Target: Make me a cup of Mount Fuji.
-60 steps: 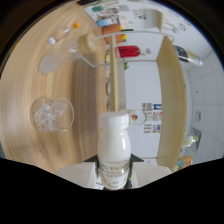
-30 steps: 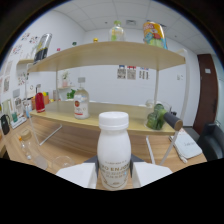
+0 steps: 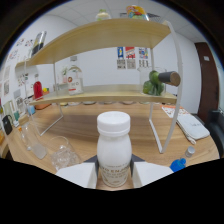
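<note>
Clearly, in the gripper view, we have the white bottle (image 3: 113, 150) clamped between the two fingers (image 3: 80, 175) of the gripper (image 3: 114, 176), one pressing on each side of its lower body. It stands upright, its white cap still on, near us and above the wooden table (image 3: 145, 132). To its left, on the table, lies a clear glass cup (image 3: 62, 152), and farther left a tall clear glass (image 3: 31, 140). Beyond the bottle stands a white-framed shelf rack (image 3: 167, 95), with a jar (image 3: 72, 82) on its lower shelf and a green plant (image 3: 152, 82) to the right. A small blue cap (image 3: 177, 164) lies on the table to the bottle's right.

We judge the step in hand to be carrying the bottle toward the glassware. The next move calls for bringing it left to the cup, and the cap must come off before pouring.
</note>
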Tool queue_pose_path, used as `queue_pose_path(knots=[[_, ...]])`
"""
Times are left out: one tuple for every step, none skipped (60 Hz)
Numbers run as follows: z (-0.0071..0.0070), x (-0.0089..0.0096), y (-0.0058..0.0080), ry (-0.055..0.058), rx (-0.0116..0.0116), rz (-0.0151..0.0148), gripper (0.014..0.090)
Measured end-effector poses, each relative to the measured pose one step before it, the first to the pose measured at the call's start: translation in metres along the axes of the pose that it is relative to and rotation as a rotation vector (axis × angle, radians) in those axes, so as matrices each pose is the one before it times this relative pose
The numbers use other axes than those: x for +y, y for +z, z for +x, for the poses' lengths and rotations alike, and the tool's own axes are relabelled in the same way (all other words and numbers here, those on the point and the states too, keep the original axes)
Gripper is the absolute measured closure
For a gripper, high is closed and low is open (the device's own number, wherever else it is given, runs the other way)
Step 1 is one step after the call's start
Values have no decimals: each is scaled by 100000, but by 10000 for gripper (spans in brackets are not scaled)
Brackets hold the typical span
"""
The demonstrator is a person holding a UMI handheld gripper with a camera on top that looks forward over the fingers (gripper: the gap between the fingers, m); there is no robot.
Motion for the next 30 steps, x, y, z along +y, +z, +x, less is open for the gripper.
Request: queue_pose_path(knots=[[15, 71, -45, -277, 156, -116, 542], [12, 65, -70, -311, 181, -137, 542], [0, 75, -55, -354, 193, -249, 541], [-8, 63, -39, -395, 196, -254, 541], [3, 70, -58, -397, 320, -236, 540], [30, 87, -57, -310, 485, -359, 537], [102, 76, -63, -207, 755, -365, 533], [103, 53, -79, -118, 819, -290, 523], [69, 58, -83, -85, 734, -388, 509], [121, 57, -104, -21, 977, -489, 487], [114, 25, -112, 81, 990, -517, 456], [41, -6, -149, 153, 741, -404, 409], [56, -46, -171, 268, 675, -357, 355], [55, -54, -327, 407, 801, -366, 296], [39, -88, -110, 223, 838, -385, 236], [74, -116, -402, 388, 909, -361, 186], [133, -148, -341, 406, 1263, -312, 189], [-54, -230, -415, 575, 497, -60, 199], [-21, -283, -423, 739, 595, 191, 195], [-44, -344, -480, 676, 660, 381, 196], [-55, -378, -545, 570, 692, 470, 196], [-103, -400, -568, 376, 602, 597, 197], [-52, -349, -612, 164, 576, 266, 197], [-207, -342, -617, 100, 606, 344, 198], [-286, -333, -611, -118, 527, 95, 198], [-200, -288, -615, -255, 518, 161, 198], [-210, -278, -631, -299, 633, 162, 198], [-210, -250, -648, -318, 713, 119, 200], [-214, -193, -648, -303, 784, -138, 199], [-156, -175, -597, -259, 663, -309, 199]])
